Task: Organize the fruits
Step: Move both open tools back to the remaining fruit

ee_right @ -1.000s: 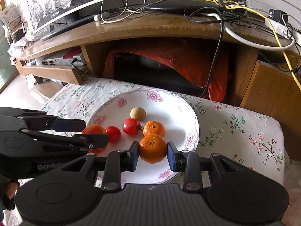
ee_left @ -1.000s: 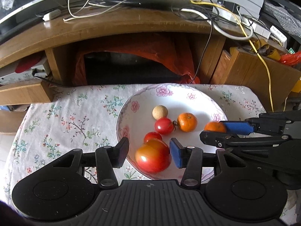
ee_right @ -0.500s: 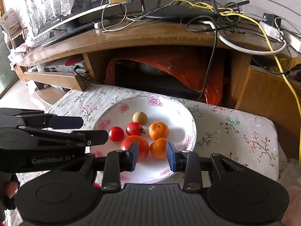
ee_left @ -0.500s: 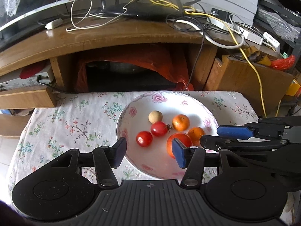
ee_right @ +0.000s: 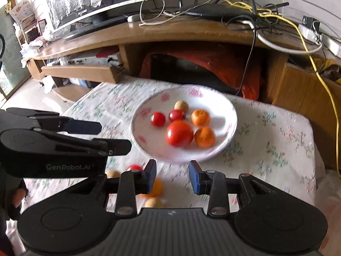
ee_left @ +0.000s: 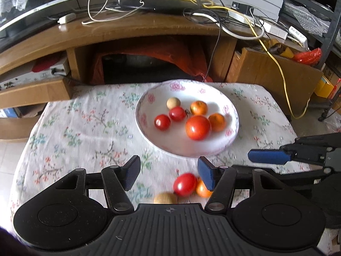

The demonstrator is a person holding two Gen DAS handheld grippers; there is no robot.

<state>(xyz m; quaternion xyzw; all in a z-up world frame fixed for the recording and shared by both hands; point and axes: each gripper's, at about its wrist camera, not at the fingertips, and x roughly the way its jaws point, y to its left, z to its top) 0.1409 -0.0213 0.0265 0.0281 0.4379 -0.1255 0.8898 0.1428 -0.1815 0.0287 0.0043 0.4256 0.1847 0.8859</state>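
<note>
Left wrist view: loose tomato (ee_left: 185, 184) lies lower centre, just inside the left tongs (ee_left: 168, 175), nearer than the right tongs (ee_right: 172, 177). Both tongs stand apart, empty.

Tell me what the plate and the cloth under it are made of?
The plate looks like glazed ceramic: white, glossy, with printed pink flowers on its rim. The tablecloth looks like thin woven fabric, matte, with a floral print, draping softly over the table edge. Neither is certain by look alone.

I count one floral bowl (ee_left: 232, 136) holding six fruits: three tomatoes, one large (ee_left: 197, 127) and two small (ee_left: 162, 122); two oranges (ee_left: 217, 122); one tan round fruit (ee_left: 173, 103). On the tablecloth (ee_left: 85, 128): one tomato (ee_left: 185, 184), one orange (ee_left: 202, 189), two tan fruits (ee_right: 112, 173).
</note>
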